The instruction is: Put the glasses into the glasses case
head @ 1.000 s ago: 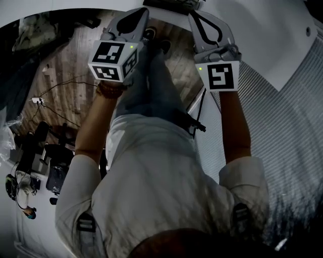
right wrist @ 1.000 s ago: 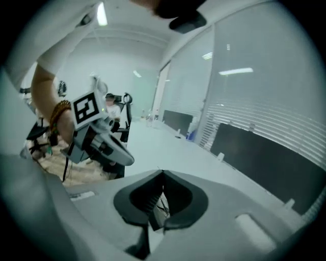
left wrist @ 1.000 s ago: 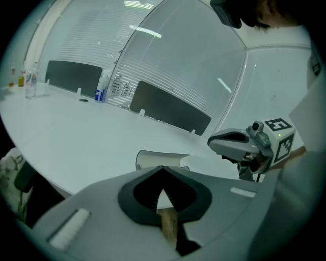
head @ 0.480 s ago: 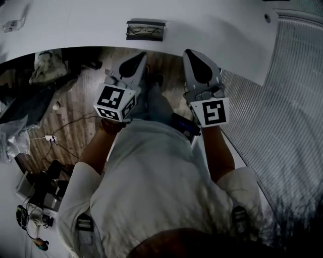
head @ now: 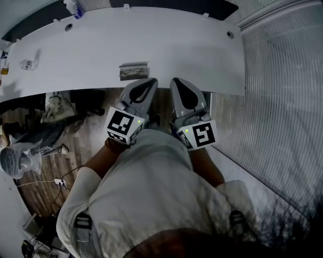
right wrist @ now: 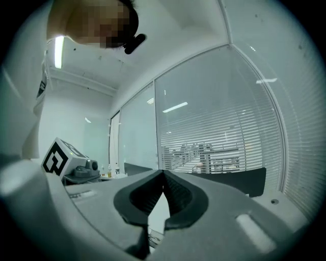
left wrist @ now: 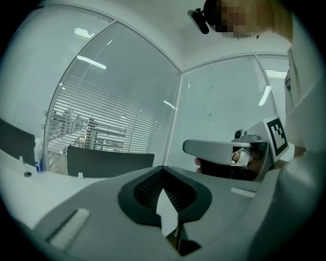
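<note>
In the head view a small grey glasses case (head: 133,71) lies on the white table (head: 192,45), near its front edge. Thin-framed glasses seem to rest in or on it; I cannot tell which. Both grippers are held side by side at the table's front edge, pointing at the table. My left gripper (head: 151,81) is shut and empty, its tips just right of and below the case. My right gripper (head: 177,81) is shut and empty, further right. In the left gripper view the left gripper (left wrist: 163,169) has its jaws meeting; in the right gripper view the right gripper (right wrist: 163,173) does too.
A small bottle (head: 73,6) stands at the table's far left, and a small clear object (head: 28,64) lies at its left end. A glass wall with blinds (head: 282,116) runs along the right. Bags (head: 20,158) and cables lie on the wooden floor at the left.
Both grippers have risen from down by the person's legs to the table's front edge and turned level. The table and the case have come into the head view.
</note>
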Motion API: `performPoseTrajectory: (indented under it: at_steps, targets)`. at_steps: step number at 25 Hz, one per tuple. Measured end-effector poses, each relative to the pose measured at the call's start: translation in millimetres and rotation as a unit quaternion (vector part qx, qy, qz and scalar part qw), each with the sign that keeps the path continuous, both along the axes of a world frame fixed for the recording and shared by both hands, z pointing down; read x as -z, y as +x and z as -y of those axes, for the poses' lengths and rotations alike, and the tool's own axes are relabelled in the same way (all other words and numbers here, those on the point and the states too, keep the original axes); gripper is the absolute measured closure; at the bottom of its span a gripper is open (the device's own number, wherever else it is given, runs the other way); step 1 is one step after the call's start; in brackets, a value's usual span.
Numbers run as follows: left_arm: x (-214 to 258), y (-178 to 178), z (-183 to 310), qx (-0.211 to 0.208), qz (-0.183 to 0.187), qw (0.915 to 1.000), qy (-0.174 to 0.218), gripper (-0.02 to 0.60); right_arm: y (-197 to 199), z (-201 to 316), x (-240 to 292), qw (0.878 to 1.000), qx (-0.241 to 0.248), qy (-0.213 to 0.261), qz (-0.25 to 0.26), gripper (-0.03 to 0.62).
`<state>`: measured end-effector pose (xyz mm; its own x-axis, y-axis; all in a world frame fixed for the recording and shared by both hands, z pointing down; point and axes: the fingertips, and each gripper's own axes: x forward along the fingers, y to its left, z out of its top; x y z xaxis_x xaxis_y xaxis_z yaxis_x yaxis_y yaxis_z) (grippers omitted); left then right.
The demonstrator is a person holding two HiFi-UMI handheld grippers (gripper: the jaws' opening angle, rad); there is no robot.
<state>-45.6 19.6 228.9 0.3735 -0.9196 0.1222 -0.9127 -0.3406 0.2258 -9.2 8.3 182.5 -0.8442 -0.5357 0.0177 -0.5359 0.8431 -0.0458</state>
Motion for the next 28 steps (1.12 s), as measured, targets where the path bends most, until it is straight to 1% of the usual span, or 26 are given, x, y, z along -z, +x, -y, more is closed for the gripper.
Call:
performPoseTrajectory:
  at_steps: [3, 6, 9, 14, 18, 23, 28]
  targets:
    - [11.4, 12.6, -5.2, -0.012, 0.003, 0.9999, 0.009, 0.581, 8.9, -9.2, 12.3, 1.000, -0.007, 0.005, 0.010, 0.591]
    - [25.4, 18.7, -9.9, -0.013, 0.002, 0.9996, 0.024, 0.581, 18.2, -14.2, 22.3, 0.999, -0.017, 0.007, 0.026, 0.591]
    - [36.4, 24.8, -10.6, -0.014, -0.001, 0.9994, 0.032, 0.581, 26.5, -19.0, 29.9, 0.999, -0.016, 0.007, 0.042, 0.592]
    - [48.8, 33.0, -8.1, -0.022, -0.005, 0.9988, 0.043, 0.581, 32.7, -20.5, 34.9, 0.999, -0.026, 0.029, 0.026, 0.594]
    - [45.4, 35.0, -12.3, -0.027, -0.005, 0.9989, 0.037, 0.580, 34.4, -23.8, 33.2, 0.999, -0.032, 0.024, 0.028, 0.594]
    - [44.7, 33.2, -14.3, -0.023, -0.005, 0.9992, 0.033, 0.580, 35.4, -25.9, 30.9, 0.999, -0.030, 0.016, 0.029, 0.594]
    - [43.2, 30.4, -16.3, -0.019, -0.007, 0.9994, 0.028, 0.580, 34.2, -28.3, 33.5, 0.999, -0.028, 0.021, 0.032, 0.594]
